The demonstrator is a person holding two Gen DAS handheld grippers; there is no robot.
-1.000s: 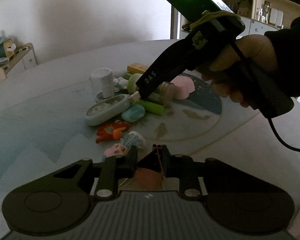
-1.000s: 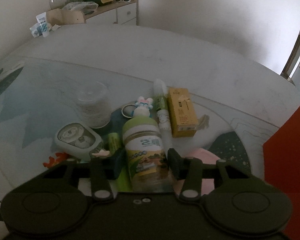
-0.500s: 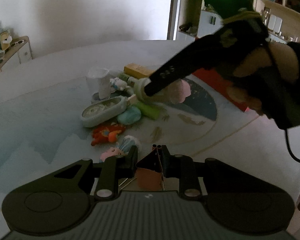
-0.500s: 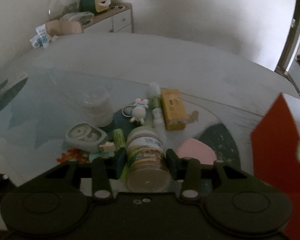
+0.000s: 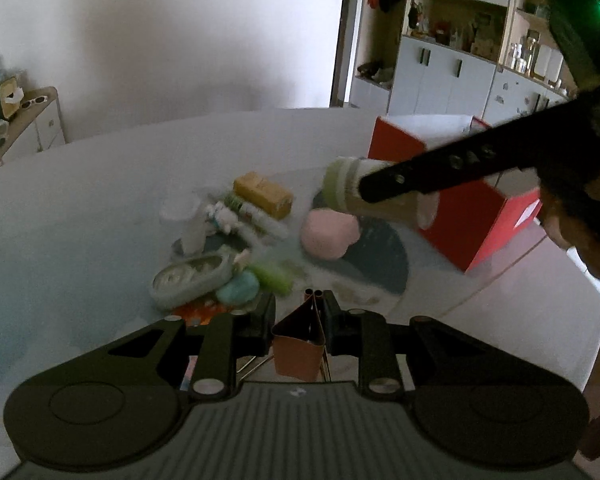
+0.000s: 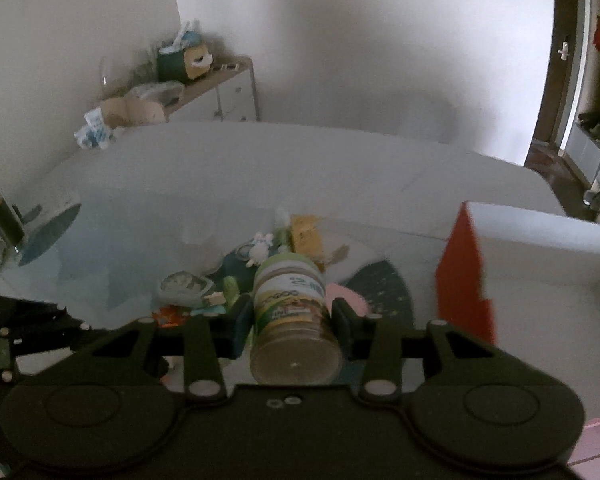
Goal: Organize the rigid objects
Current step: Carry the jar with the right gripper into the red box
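Right gripper point(image 6: 292, 316) grasps the green-lidded jar point(image 6: 292, 312) sideways, pads on its label mid-body, lid pointing away at 12 o'clock. The jar looks rigid, smooth, probably slippery; mid-body is the sensible hold. It hangs above the table point(image 6: 260, 168), with the red box point(image 6: 464, 280) at 2 o'clock. Left gripper point(image 5: 298, 312) is clenched on a brown binder clip point(image 5: 298, 350).

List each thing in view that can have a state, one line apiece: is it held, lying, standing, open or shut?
left gripper: shut on a brown binder clip.
right gripper: shut on the green-lidded jar, lifted off the table.
red box: standing on the table, top open.
yellow box: lying flat.
pink pad: lying on the table.
grey case: lying, lid shut.
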